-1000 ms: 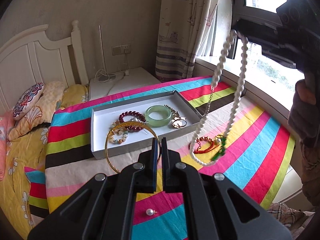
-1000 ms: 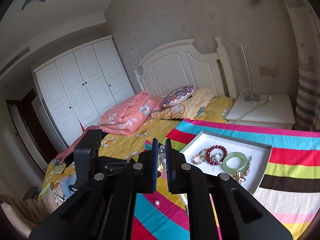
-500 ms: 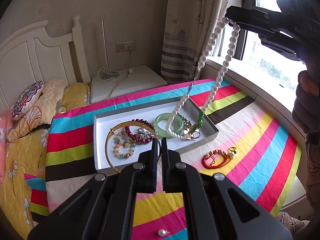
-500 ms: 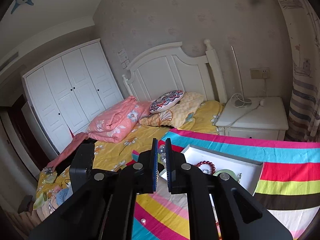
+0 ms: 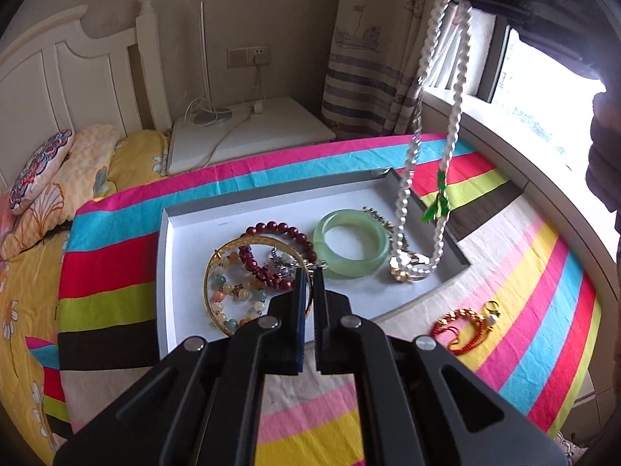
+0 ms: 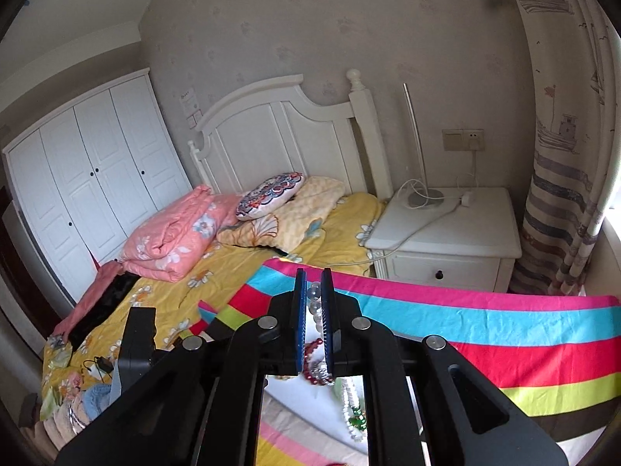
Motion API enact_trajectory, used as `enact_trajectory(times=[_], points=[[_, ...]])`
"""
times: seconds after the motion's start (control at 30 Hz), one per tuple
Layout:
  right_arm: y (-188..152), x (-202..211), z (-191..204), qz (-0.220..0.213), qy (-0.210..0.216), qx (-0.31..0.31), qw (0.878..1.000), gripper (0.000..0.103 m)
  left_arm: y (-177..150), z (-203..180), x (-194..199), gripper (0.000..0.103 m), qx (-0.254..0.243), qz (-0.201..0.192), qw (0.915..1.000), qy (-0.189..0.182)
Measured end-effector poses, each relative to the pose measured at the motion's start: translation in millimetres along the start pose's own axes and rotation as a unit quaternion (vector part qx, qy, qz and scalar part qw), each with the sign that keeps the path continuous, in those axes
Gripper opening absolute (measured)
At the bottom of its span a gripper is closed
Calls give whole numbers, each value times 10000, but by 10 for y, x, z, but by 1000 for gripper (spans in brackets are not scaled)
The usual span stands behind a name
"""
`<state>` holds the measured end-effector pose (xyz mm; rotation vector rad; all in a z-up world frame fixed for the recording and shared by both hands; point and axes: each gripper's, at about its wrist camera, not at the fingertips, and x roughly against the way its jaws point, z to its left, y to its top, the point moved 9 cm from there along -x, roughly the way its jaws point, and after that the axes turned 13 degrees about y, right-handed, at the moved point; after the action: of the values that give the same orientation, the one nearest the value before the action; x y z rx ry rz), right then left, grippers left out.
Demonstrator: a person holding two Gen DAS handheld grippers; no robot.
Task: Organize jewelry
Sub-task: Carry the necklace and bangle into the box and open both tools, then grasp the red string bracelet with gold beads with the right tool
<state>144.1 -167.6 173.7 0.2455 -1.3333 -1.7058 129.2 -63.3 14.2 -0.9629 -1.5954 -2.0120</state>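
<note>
A white tray (image 5: 186, 225) sits on the striped cloth and holds a green jade bangle (image 5: 351, 248), a dark red bead bracelet (image 5: 279, 250), a mixed bead bracelet (image 5: 233, 291) and a gold brooch (image 5: 405, 268). My left gripper (image 5: 308, 272) is shut on a thin gold bangle (image 5: 217, 264) over the tray's near side. My right gripper (image 6: 313, 287) is shut on a white pearl necklace (image 5: 450, 116). It hangs from high at the top right, and its lower loop reaches the tray's right end by the brooch. A green charm (image 5: 436, 209) dangles on it.
A red and gold bracelet (image 5: 464, 328) lies on the striped cloth (image 5: 524, 272) right of the tray. A white nightstand (image 6: 458, 233) with a lamp and cables stands behind. The bed with pillows lies to the left, the window sill to the right.
The pearl necklace has travelled from over the cloth to over the tray's right end. My left gripper with the gold bangle has moved forward over the tray. A loose pearl has left the view.
</note>
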Motion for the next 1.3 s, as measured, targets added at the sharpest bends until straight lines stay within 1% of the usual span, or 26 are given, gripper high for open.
enact_trajectory(times=[0.17,0.23,0.3,0.33,0.37,0.4,0.43,0.47,0.53,0.57,0.63,0.77,0.87,1.0,1.07,1.1,1.13,1.17,1.23,1.3], points=[[118,-98,-112,60,-150,137,9998,8,-80,86,-334,3,190,227,9995,60],[176,-108,-104,27,-75,152,9999,8,-116,109,-450,4,252,305,9992,66],[208,-143,-68,30,34,192,9998,8,-148,148,-551,8,354,386,9986,77],[209,-168,-47,46,80,214,9997,8,-159,163,-577,13,412,391,9984,57],[184,-207,-11,79,135,238,9996,8,-167,179,-601,28,478,400,9980,42],[144,-257,10,124,178,256,9994,8,-168,196,-606,39,544,370,9978,38],[114,-294,27,159,191,272,9993,8,-162,210,-590,61,593,322,9977,49],[79,-356,36,203,204,289,9992,8,-154,233,-565,69,672,249,9974,71],[16,-470,43,274,225,267,9990,8,-145,250,-498,70,784,177,9968,3],[-47,-563,29,373,228,239,9988,9,-148,273,-455,72,855,117,9963,-2],[-160,-720,19,542,110,301,9980,8,-154,296,-346,74,920,-4,9957,77],[-421,-1085,-33,874,14,282,9958,8,-246,331,-115,77,838,-221,9960,227],[-666,-1363,-94,1168,-73,206,9929,9,-343,340,2,78,754,-261,9964,300],[-991,-1622,-196,1588,-105,12,9873,10,-444,374,96,79,738,-273,9962,363],[-1115,-1672,-241,1741,-52,-153,9846,23,-497,409,127,82,791,-264,9958,370],[-1163,-1677,-243,1784,14,-235,9837,42,-529,427,143,83,819,-259,9956,386],[-1198,-1660,-229,1798,133,-304,9831,55,-560,442,156,84,839,-258,9953,414],[-1222,-1617,-194,1772,276,-337,9832,73,-600,458,173,85,864,-243,9949,451],[-1233,-1497,-136,1652,348,-259,9853,74,-681,483,207,86,911,-204,9944,495],[-1208,-1283,-55,1484,270,-65,9885,74,-777,518,255,88,1009,-155,9932,563]])
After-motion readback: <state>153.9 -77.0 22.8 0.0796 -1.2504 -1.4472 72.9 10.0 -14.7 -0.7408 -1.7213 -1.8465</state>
